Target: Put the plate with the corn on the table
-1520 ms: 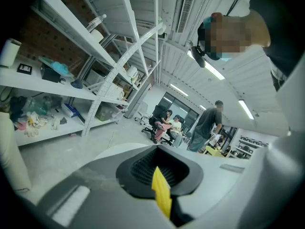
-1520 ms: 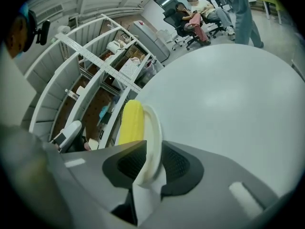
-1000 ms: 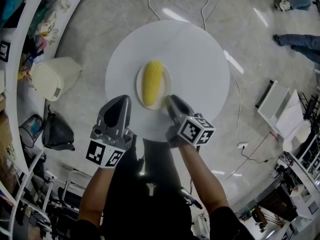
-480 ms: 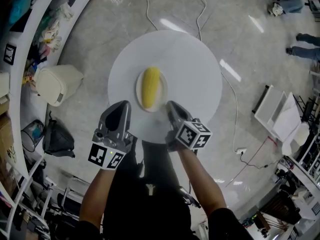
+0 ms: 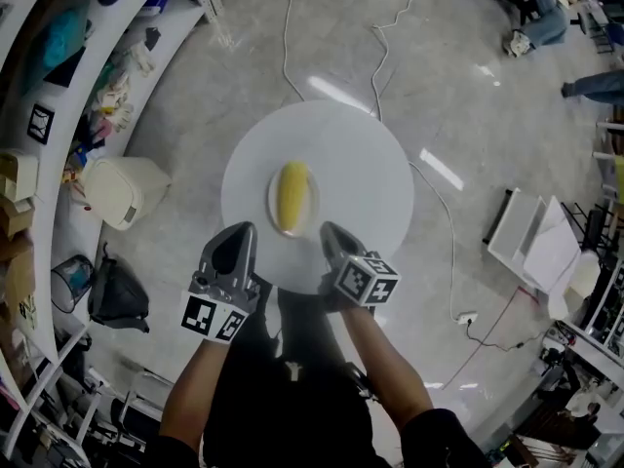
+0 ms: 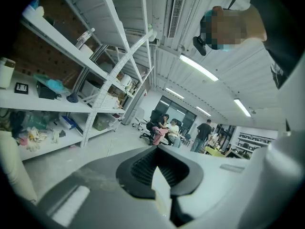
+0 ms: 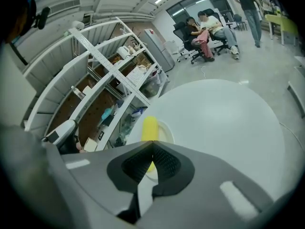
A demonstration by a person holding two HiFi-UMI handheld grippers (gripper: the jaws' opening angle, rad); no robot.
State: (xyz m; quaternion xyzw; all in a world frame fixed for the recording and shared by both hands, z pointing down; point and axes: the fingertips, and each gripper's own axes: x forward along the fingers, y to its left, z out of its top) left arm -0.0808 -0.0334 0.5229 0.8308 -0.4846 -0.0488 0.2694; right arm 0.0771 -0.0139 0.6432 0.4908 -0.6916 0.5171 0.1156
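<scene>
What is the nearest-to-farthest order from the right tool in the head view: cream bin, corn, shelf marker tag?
1. Corn, on the plate just ahead of the right tool.
2. Cream bin, on the floor to the left.
3. Shelf marker tag, far left on the shelving.

A round white bench [image 5: 375,149] is seen on a pale, glossy floor [image 5: 224,76], in which strip lights are reflected. To the left of the bench, white shelving [image 7: 107,66] crowded with goods is ranged, with a cream bin [image 5: 127,191] and a dark bag [image 5: 117,291] set on the floor before it. White cables [image 5: 288,27] are trailed beyond the bench, and flat white panels [image 5: 536,242] are stacked to its right. Long ceiling lights [image 6: 200,68] are mounted overhead. Far beyond the bench, office chairs [image 7: 181,32] with seated people are placed before a dark glazed wall [image 7: 190,6].
</scene>
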